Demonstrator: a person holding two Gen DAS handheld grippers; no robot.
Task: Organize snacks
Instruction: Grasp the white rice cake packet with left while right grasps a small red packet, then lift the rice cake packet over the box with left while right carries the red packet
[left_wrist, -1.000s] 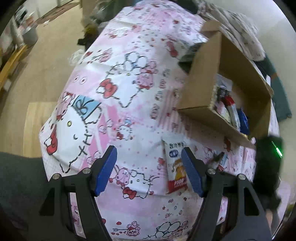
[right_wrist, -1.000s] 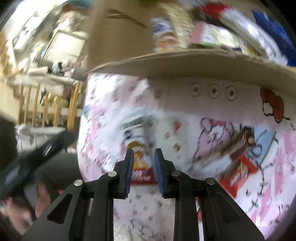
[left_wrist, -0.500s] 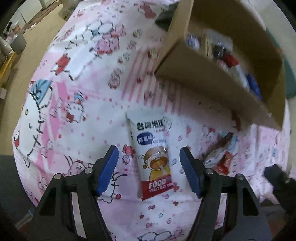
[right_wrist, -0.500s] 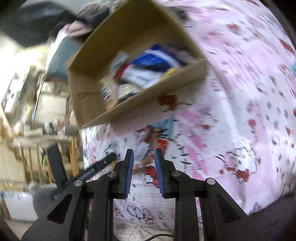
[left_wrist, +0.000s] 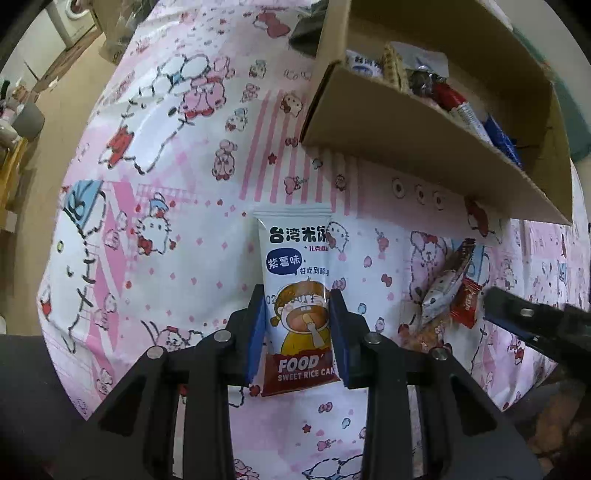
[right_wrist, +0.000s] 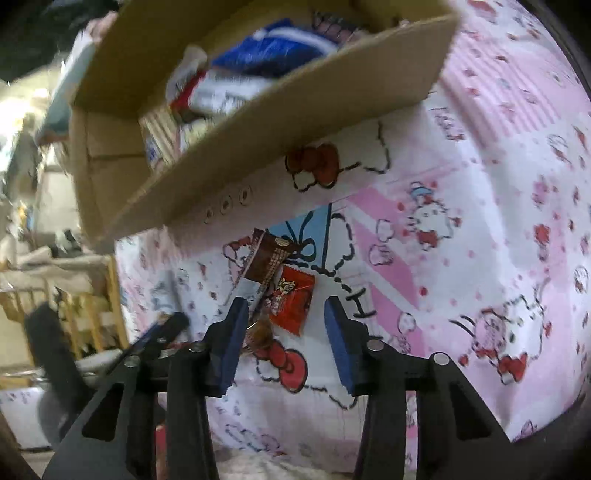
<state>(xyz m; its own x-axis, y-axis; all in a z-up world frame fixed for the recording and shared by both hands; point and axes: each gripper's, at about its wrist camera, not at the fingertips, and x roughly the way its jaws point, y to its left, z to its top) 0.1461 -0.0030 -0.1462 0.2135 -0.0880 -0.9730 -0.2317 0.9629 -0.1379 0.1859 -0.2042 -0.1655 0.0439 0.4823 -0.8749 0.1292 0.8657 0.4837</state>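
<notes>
On the pink cartoon-print cloth (left_wrist: 177, 155) lies a white rice cake packet (left_wrist: 299, 280) with a dark red band at its near end, lengthwise between the blue pads of the left gripper (left_wrist: 298, 328). Its jaws are closing, and the pads stand right against the two long edges of the packet, which rests flat on the cloth.

Beyond it, up and to the right, stands an open cardboard box (left_wrist: 406, 133) holding several wrapped snacks, among them a red-and-white packet and a blue one. To the right of the rice cake packet, near the box, a small heap of snacks lies on the cloth: a brown chocolate wafer packet (right_wrist: 269, 258), a small red candy packet (right_wrist: 293, 299) and a silvery wrapper (left_wrist: 441, 291) among them.

The right gripper (right_wrist: 282, 339) hangs over that heap with its jaws opening. The red candy packet lies between its pads, but they do not press on it, and nothing is held. Its dark finger shows at the right edge of the left wrist view.
</notes>
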